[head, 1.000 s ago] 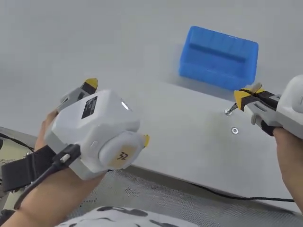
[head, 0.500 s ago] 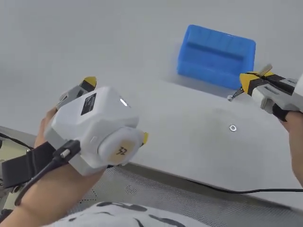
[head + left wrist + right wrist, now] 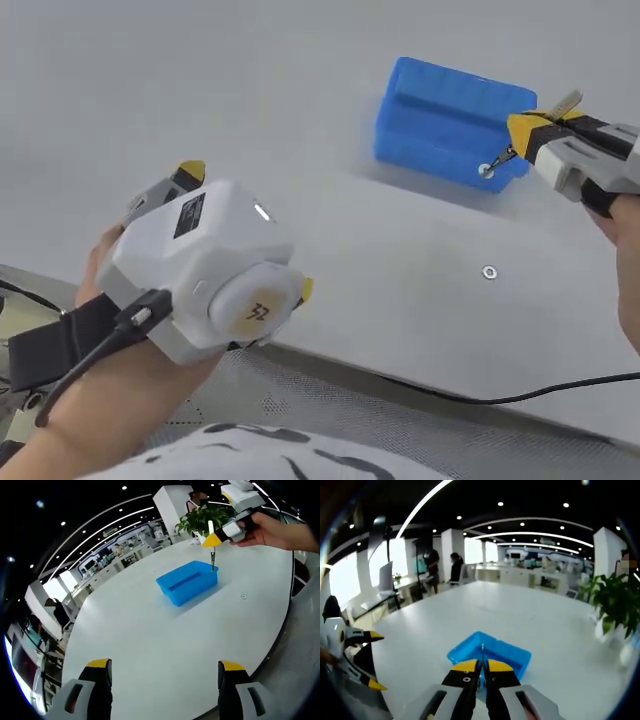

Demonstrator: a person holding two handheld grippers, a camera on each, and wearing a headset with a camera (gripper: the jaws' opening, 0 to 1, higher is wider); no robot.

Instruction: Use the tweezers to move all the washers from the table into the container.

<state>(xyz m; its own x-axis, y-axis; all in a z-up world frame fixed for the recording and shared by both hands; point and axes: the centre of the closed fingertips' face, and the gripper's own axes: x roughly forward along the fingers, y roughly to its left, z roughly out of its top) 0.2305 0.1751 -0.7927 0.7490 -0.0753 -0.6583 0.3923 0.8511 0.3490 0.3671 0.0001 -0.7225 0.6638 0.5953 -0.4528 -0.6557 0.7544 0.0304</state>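
r gripper fingers clamped on tweezers, washer at container rim, prob ready to drop; l gripper fingers apart, idle.

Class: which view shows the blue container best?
Head view: the blue container is largest and clearest. Left gripper view shows it whole but small; in the right gripper view the right tool hides its near edge.

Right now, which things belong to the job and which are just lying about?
Job: right gripper, tweezers, gripped washer, loose washer, blue container.
Lying about: open left gripper, potted plant, black cable.
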